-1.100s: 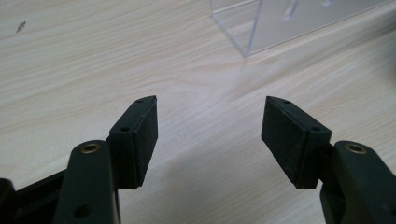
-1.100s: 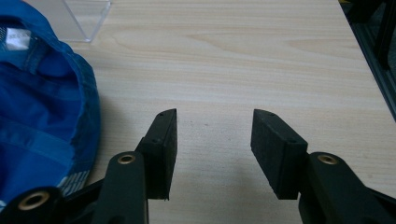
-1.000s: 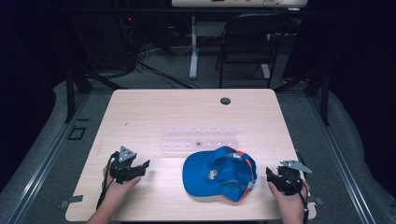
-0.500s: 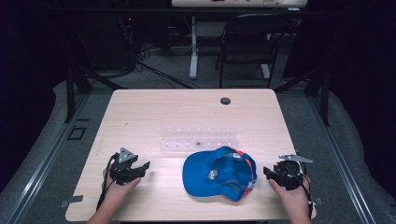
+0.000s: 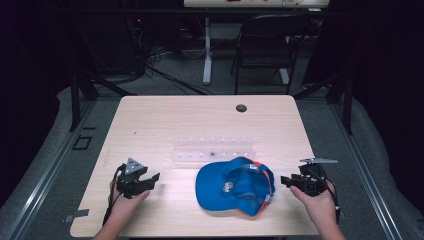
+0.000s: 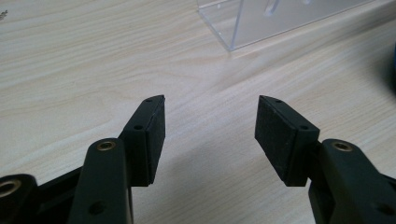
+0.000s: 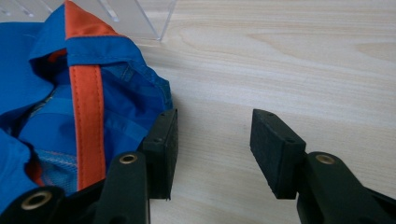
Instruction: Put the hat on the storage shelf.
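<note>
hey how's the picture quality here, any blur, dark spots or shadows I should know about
High view: soft and low in detail, table evenly lit, room behind nearly black, clear rack hard to make out. Left gripper view: wood grain sharp, faint shadow under the open left gripper. Right gripper view: cap crisp, dark shadow at its edge beside the right gripper.

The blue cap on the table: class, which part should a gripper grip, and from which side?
Grip the blue cap at its upturned rim edge with the orange band, coming from its right, probably. It lies open side up, so that thin edge stands free, and the right gripper, jaws open, is beside it.
</note>
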### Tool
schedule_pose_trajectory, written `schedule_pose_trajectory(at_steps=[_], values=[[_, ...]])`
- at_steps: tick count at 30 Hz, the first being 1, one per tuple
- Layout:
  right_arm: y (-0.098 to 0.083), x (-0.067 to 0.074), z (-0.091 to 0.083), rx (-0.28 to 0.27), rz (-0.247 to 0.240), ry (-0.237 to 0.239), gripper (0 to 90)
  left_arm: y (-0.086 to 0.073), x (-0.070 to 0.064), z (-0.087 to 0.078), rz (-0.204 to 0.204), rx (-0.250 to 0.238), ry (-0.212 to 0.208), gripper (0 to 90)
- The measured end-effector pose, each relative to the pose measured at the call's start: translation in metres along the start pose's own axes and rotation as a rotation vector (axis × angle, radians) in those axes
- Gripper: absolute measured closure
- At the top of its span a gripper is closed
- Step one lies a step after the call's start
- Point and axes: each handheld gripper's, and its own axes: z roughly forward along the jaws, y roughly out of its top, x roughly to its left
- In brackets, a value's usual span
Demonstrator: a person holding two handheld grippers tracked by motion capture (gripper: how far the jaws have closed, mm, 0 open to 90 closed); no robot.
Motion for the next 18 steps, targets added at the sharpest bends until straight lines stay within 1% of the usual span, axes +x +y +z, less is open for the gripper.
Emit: schedule_pose_trajectory(at_steps=[1, 2, 5, 9, 14, 18], values=[[0.002, 0.0, -0.001, 0.012, -0.003, 0.009, 52.5, 0.0, 0.0, 0.0, 0.001, 0.0, 0.0, 43.6], [0.002, 0.0, -0.001, 0.011, -0.001, 0.01, 52.7, 0.0, 0.0, 0.0, 0.002, 0.0, 0.001, 43.6], [0.007, 0.002, -0.003, 0.035, -0.024, 0.02, 53.4, 0.0, 0.0, 0.0, 0.001, -0.002, 0.0, 43.6], [0.013, 0.007, -0.007, 0.046, -0.042, 0.028, 55.9, 0.0, -0.001, 0.0, -0.004, 0.0, -0.008, 43.6], [0.02, 0.012, -0.011, 0.07, -0.057, 0.072, 56.9, 0.0, -0.002, 0.0, 0.003, 0.003, -0.009, 43.6], [0.025, 0.015, -0.012, 0.09, -0.067, 0.105, 56.9, 0.0, -0.001, 0.0, -0.002, 0.002, -0.006, 43.6]])
